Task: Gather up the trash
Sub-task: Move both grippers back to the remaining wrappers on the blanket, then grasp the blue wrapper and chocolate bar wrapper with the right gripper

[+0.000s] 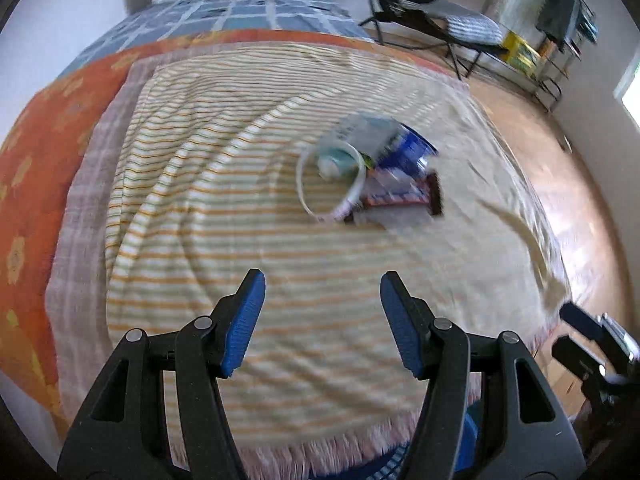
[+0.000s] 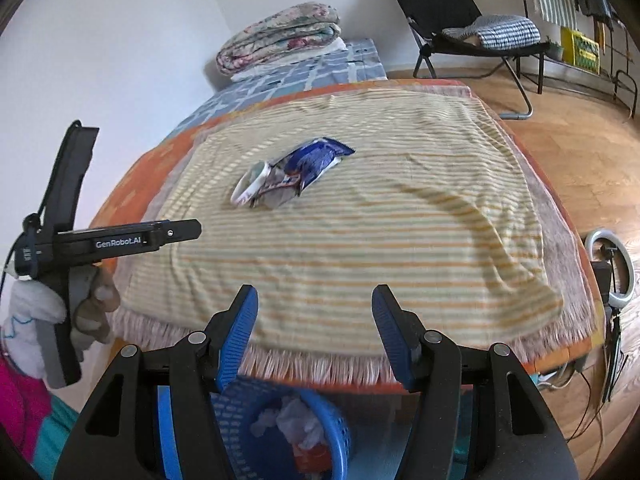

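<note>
A small heap of trash lies on the striped yellow blanket (image 1: 248, 208) of the bed: a white plastic cup (image 1: 334, 178) on its side, a blue wrapper (image 1: 408, 150) and a brown-edged snack wrapper (image 1: 404, 198). In the right wrist view the same cup (image 2: 250, 186) and blue wrapper (image 2: 316, 156) lie mid-blanket. My left gripper (image 1: 322, 320) is open and empty above the blanket, short of the heap. My right gripper (image 2: 314, 332) is open and empty over the bed's near edge, above a blue basket (image 2: 320, 432) that holds crumpled trash.
A folded quilt (image 2: 280, 36) lies at the bed's head on a blue checked sheet (image 2: 296, 76). A black folding chair (image 2: 460, 20) stands on the wood floor beyond. A ring light (image 2: 610, 272) and cables are at the right. The left handheld unit (image 2: 64, 240) shows at left.
</note>
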Action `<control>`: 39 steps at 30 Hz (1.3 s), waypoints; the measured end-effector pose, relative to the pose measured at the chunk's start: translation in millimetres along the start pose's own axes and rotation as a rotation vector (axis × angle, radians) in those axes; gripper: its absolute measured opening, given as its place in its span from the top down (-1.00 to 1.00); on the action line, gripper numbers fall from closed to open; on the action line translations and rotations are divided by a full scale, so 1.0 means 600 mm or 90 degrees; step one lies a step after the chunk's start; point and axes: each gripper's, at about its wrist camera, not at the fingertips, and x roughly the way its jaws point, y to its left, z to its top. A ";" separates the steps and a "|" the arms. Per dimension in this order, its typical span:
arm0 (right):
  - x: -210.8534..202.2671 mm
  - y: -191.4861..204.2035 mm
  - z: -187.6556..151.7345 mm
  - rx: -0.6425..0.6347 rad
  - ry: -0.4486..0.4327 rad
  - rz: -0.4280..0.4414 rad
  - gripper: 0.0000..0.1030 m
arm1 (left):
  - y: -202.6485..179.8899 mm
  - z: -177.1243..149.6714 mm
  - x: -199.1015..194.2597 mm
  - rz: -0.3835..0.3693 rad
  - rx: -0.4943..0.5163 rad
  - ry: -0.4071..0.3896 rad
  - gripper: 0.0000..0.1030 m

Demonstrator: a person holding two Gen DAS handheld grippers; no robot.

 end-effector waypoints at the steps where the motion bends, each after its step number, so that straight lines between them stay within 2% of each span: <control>1: 0.004 -0.001 0.007 0.004 0.000 0.003 -0.14 | 0.006 0.006 0.004 0.002 -0.013 -0.001 -0.20; 2: 0.008 -0.003 0.013 0.007 0.001 0.008 -0.14 | 0.012 0.014 0.008 0.000 -0.025 -0.002 -0.19; 5: 0.022 -0.007 0.034 0.016 0.005 0.026 -0.14 | 0.027 0.035 0.023 0.000 -0.048 -0.002 0.01; 7: 0.032 -0.006 0.044 0.014 0.005 0.036 -0.14 | 0.033 0.044 0.034 -0.004 -0.059 0.000 0.02; 9: 0.043 -0.003 0.055 0.008 0.007 0.039 -0.14 | 0.037 0.049 0.043 -0.005 -0.065 0.003 0.18; 16: 0.092 0.000 0.088 0.014 0.024 0.067 -0.14 | 0.045 0.075 0.074 -0.019 -0.091 0.009 0.21; 18: 0.106 0.001 0.097 0.017 0.028 0.073 -0.14 | 0.049 0.081 0.083 -0.025 -0.100 0.014 0.36; 23: 0.144 -0.002 0.120 0.045 0.042 0.097 -0.13 | 0.054 0.094 0.108 -0.039 -0.122 0.025 0.37; 26: 0.167 -0.002 0.132 0.059 0.049 0.110 -0.13 | 0.051 0.097 0.122 -0.030 -0.117 0.031 0.39; 30: 0.190 -0.004 0.142 0.071 0.054 0.113 -0.13 | 0.051 0.100 0.131 -0.018 -0.112 0.031 0.63; 39: 0.236 -0.025 0.145 0.150 0.084 0.133 0.13 | 0.047 0.101 0.136 -0.003 -0.101 0.016 0.91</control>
